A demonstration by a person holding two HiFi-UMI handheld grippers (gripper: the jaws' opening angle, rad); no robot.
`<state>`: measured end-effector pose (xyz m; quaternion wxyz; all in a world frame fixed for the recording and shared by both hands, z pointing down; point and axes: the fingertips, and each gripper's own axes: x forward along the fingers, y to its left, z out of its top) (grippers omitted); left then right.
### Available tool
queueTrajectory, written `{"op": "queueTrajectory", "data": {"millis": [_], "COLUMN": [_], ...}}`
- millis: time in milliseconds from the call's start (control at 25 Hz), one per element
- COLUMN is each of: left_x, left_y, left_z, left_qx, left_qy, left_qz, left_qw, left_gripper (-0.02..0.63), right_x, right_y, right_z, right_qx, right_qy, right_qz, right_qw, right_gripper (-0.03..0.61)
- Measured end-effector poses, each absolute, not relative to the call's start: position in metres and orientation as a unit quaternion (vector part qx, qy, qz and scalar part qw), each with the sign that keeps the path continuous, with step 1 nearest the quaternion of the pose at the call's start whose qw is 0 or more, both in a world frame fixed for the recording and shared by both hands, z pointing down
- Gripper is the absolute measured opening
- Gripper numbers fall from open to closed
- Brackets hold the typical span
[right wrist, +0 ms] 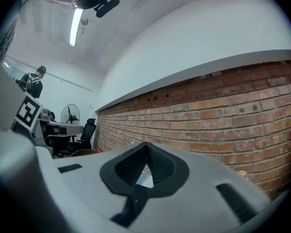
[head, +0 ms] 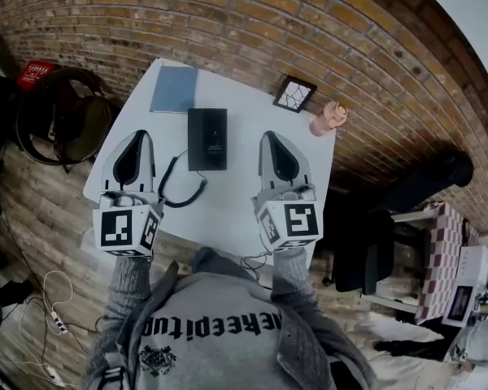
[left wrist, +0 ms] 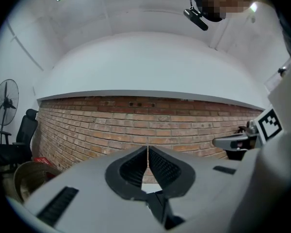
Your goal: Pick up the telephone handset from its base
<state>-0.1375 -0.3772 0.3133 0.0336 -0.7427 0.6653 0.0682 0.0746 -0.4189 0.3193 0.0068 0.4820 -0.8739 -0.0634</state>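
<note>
A black telephone (head: pixel 207 139) lies flat at the middle of the white table (head: pixel 246 128), and its coiled cord (head: pixel 183 192) curls off to the near left. I cannot tell the handset apart from the base. My left gripper (head: pixel 138 134) hovers left of the phone, jaws closed tip to tip with nothing between them (left wrist: pixel 147 147). My right gripper (head: pixel 273 134) hovers right of the phone, also shut and empty (right wrist: pixel 146 143). Both point toward the brick wall, and the phone is not visible in either gripper view.
A blue notebook (head: pixel 175 88) lies at the table's far left. At its far right are a small framed picture (head: pixel 294 94) and a pink figure (head: pixel 328 119). A round dark chair (head: pixel 61 120) stands left of the table, a black office chair (head: pixel 366 250) to the right.
</note>
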Motion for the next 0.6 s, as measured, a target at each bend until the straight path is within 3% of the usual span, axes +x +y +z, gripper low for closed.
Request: {"op": "queueTrajectory", "data": {"millis": [600], "left_x": [-0.123], "left_y": [-0.429], "left_z": [0.377], "left_qx": [-0.735], "left_qy": [0.677], "left_qz": [0.023], "left_qw": [-0.039], "left_gripper": [0.012], "right_x": [0.073], "right_y": [-0.480], "right_z": [0.391], "right_qx": [0.450], "right_qy": [-0.891], "right_qz": [0.003], "right_qw": [0.055], "right_gripper": [0.005]}}
